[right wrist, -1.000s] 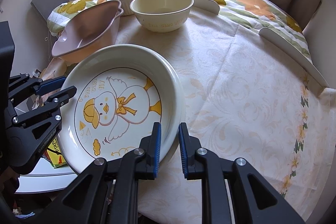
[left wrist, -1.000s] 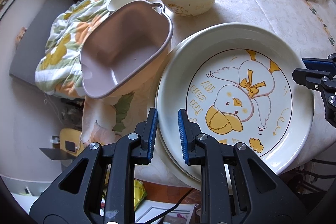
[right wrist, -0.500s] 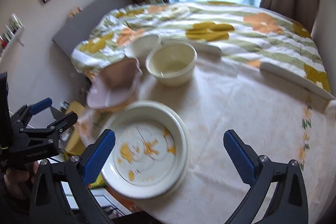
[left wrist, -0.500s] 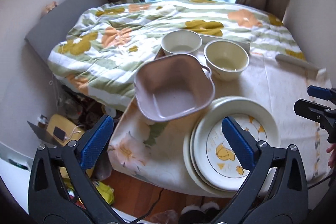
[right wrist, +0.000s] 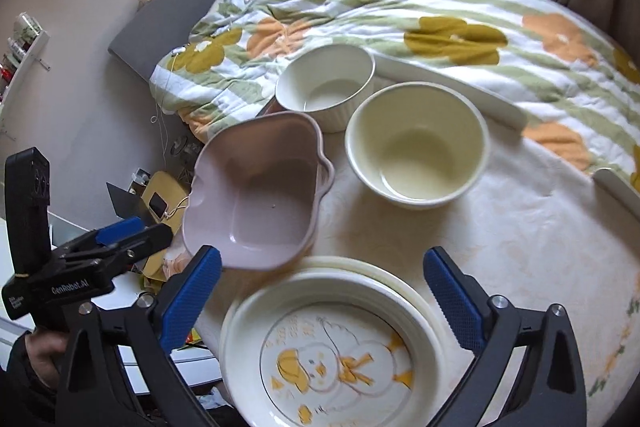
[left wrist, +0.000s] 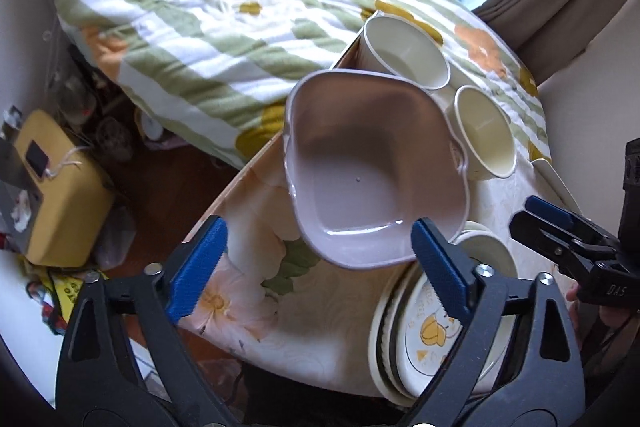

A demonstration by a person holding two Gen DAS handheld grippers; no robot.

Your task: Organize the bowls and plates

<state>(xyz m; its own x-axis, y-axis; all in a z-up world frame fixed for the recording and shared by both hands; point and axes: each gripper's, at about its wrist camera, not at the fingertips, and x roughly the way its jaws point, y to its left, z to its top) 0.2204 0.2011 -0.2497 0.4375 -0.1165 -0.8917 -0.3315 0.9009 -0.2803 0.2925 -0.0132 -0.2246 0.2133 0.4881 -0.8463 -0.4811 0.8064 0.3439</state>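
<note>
A cream duck-print plate (right wrist: 332, 355) lies on top of a stack of cream plates (left wrist: 436, 343) at the table's near edge. A pink squarish bowl (left wrist: 372, 167) (right wrist: 256, 195) rests tilted, its rim over the stack. Behind it stand a white ribbed bowl (right wrist: 326, 87) (left wrist: 404, 53) and a cream round bowl (right wrist: 416, 147) (left wrist: 484, 135). My left gripper (left wrist: 320, 263) is open and empty, hovering before the pink bowl; it also shows in the right wrist view (right wrist: 132, 231). My right gripper (right wrist: 324, 299) is open and empty above the duck plate; it also shows in the left wrist view (left wrist: 548, 219).
The table carries a pale floral cloth (right wrist: 520, 247). A flowered quilt (right wrist: 420, 15) covers the bed behind it. A yellow box (left wrist: 52, 187) and clutter lie on the floor to the left. Low white rails (right wrist: 448, 91) edge the table's far side.
Both grippers opened from shut, letting go of the plate rim, and pulled back upward. The left gripper then swung over toward the pink bowl.
</note>
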